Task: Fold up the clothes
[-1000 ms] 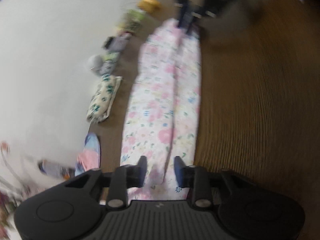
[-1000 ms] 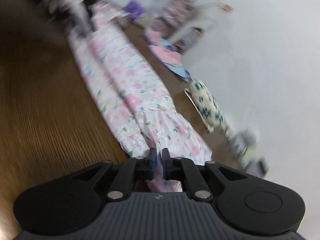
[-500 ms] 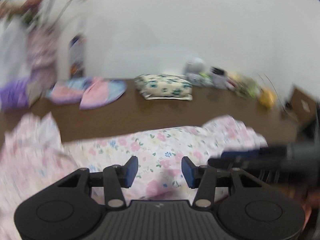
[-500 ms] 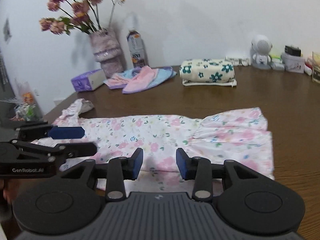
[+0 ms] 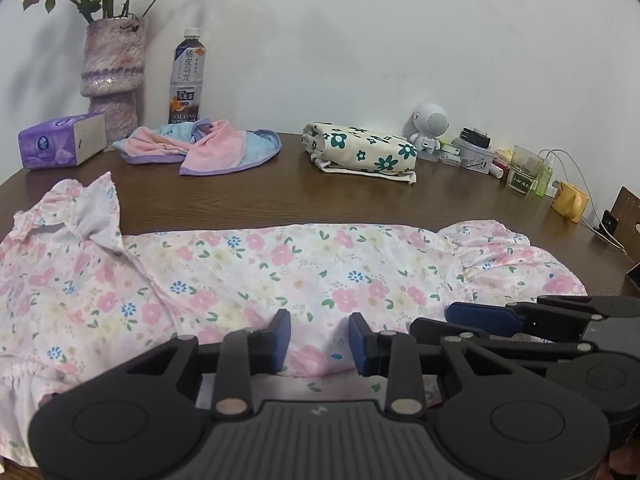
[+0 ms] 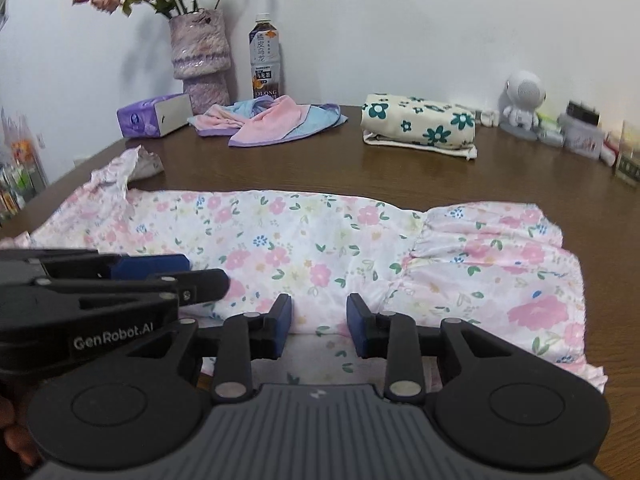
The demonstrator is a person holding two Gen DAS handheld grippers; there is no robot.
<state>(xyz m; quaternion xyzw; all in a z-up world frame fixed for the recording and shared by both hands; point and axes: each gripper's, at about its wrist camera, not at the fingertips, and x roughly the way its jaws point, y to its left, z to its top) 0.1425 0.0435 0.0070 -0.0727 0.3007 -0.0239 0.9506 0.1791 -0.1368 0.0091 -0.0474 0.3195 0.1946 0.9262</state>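
Note:
A pink floral dress (image 5: 280, 264) lies folded lengthwise across the brown table (image 5: 240, 200), sleeves at the left, ruffled hem at the right. My left gripper (image 5: 320, 330) hovers over the dress's near edge. Its jaws are apart and closing, with cloth below them and nothing pinched. Just to its right is my right gripper (image 5: 452, 322), seen side-on. In the right wrist view the right gripper (image 6: 319, 312) stands over the same near edge of the dress (image 6: 300, 240), jaws apart and closing, pads not pressing on cloth. The left gripper (image 6: 192, 274) enters from the left.
Along the back wall stand a vase of flowers (image 5: 114, 76), a tea bottle (image 5: 187, 76), a purple tissue box (image 5: 60, 146), a pink-and-blue cloth (image 5: 208, 148), a floral pouch (image 5: 360, 152), a white robot figure (image 5: 430, 124) and small desk items with a yellow cup (image 5: 570, 200).
Both views have rolled from tilted to level. The right gripper, shut on the dress hem a second ago, has let go, and both grippers now sit side by side at the dress's near edge.

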